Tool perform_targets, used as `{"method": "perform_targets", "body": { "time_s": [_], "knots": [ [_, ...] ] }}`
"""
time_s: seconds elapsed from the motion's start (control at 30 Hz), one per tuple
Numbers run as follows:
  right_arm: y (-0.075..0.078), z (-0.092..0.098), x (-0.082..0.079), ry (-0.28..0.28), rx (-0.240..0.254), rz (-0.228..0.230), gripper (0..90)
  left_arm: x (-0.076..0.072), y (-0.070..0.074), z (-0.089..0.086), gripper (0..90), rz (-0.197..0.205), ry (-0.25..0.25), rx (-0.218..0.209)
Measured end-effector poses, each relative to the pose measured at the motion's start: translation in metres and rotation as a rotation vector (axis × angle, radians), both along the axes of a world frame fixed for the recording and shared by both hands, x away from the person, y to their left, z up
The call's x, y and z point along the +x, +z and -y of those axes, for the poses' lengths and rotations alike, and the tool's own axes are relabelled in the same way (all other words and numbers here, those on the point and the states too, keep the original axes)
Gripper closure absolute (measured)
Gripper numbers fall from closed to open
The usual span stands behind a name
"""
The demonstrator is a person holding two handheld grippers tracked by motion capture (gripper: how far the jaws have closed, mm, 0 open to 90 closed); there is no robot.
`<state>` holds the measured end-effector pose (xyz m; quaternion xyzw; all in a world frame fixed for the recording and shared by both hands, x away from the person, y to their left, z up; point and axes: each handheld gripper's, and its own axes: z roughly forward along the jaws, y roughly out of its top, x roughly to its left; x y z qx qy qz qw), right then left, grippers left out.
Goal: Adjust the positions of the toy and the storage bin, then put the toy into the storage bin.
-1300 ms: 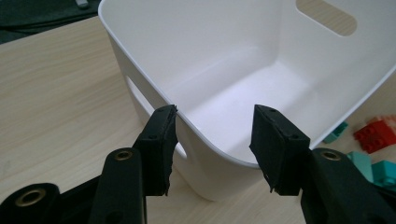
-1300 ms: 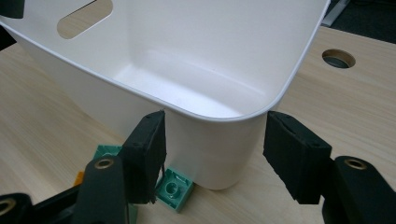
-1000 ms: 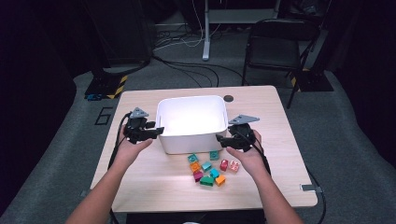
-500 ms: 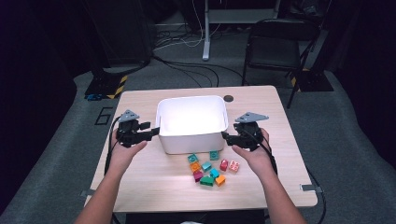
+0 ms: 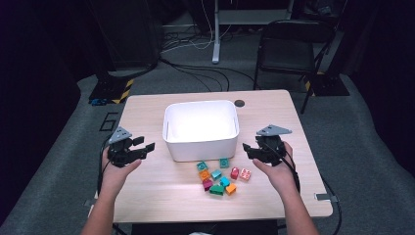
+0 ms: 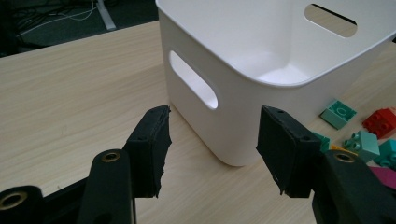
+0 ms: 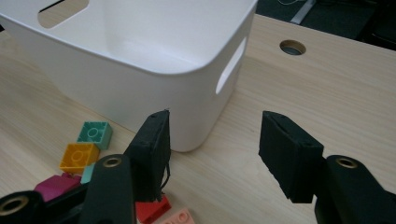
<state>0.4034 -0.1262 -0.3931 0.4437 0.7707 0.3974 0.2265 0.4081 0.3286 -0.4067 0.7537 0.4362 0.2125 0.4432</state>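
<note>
Bright overhead light glares off the white bin (image 5: 201,128); surrounding room dim, gripper views sharp.

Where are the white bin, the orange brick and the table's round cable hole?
white bin (image 5: 203,147), high view, on its near outer wall.
orange brick (image 7: 80,157), right gripper view, on its studded top.
cable hole (image 7: 293,47), right gripper view, at its middle.
</note>
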Motion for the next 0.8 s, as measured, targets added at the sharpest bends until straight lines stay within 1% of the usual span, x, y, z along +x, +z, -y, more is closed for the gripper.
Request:
{"method": "perform_targets", "body": {
  "time_s": [0.03,0.07,0.1,0.13,0.2,0.23,0.3,0.33,0.37,0.43,0.5,0.53,0.57,0.6,0.63,0.67,0.7,0.73,0.8],
  "knots": [
    [-0.002,0.002,-0.002,-0.003,0.004,-0.003,43.2,0.0,-0.002,-0.001,43.2,-0.01,0.007,0.01],
    [-0.006,0.005,-0.004,-0.01,0.015,-0.009,43.2,0.001,-0.004,-0.003,43.2,-0.013,0.007,0.008],
    [-0.009,0.007,-0.006,-0.013,0.024,-0.006,43.2,0.001,-0.005,-0.005,43.2,-0.011,0.009,-0.004],
    [-0.016,0.01,-0.007,-0.01,0.033,-0.011,43.2,0.001,-0.006,-0.006,43.2,-0.009,0.011,-0.018],
    [-0.022,0.012,-0.005,0.003,0.02,-0.031,43.1,0.002,-0.007,-0.006,42.7,-0.01,0.01,-0.01],
    [-0.024,0.014,-0.004,0.0,0.018,-0.037,43.2,0.003,-0.008,-0.006,41.9,-0.014,0.008,0.018],
    [-0.027,0.014,-0.004,-0.001,0.02,-0.039,43.4,0.003,-0.009,-0.006,41.3,-0.016,0.007,0.018],
    [-0.029,0.015,-0.004,0.002,0.026,-0.042,43.7,0.004,-0.01,-0.007,41.3,-0.023,0.008,0.008],
    [-0.032,0.015,-0.004,0.014,0.022,-0.041,44.3,0.005,-0.01,-0.007,40.7,-0.029,0.009,0.006],
    [-0.036,0.013,-0.003,0.013,0.009,-0.035,45.7,0.007,-0.011,-0.01,40.3,-0.032,0.02,-0.002],
    [-0.038,0.013,-0.003,0.015,0.008,-0.037,46.0,0.007,-0.013,-0.011,40.4,-0.033,0.022,-0.002],
    [-0.043,0.013,-0.004,0.016,0.011,-0.037,47.0,0.007,-0.015,-0.012,40.4,-0.036,0.029,-0.002],
    [-0.043,0.013,-0.004,0.016,0.011,-0.037,47.0,0.007,-0.015,-0.012,40.4,-0.036,0.029,-0.002],
    [-0.048,0.014,-0.004,0.02,0.009,-0.03,47.6,0.008,-0.017,-0.012,40.6,-0.043,0.03,0.001],
    [-0.05,0.014,-0.005,0.023,0.004,-0.027,48.5,0.008,-0.017,-0.013,40.7,-0.046,0.027,0.007],
    [-0.053,0.014,-0.006,0.028,-0.008,-0.027,49.5,0.01,-0.017,-0.013,40.7,-0.036,0.039,0.01],
    [-0.053,0.014,-0.006,0.028,-0.008,-0.027,49.5,0.01,-0.017,-0.013,40.6,-0.036,0.039,0.01],
    [-0.058,0.016,-0.006,0.043,-0.018,-0.035,50.7,0.011,-0.016,-0.013,40.5,-0.037,0.046,0.01],
    [-0.06,0.016,-0.007,0.049,-0.02,-0.043,51.2,0.011,-0.016,-0.013,40.5,-0.037,0.046,0.012]
  ]
}}
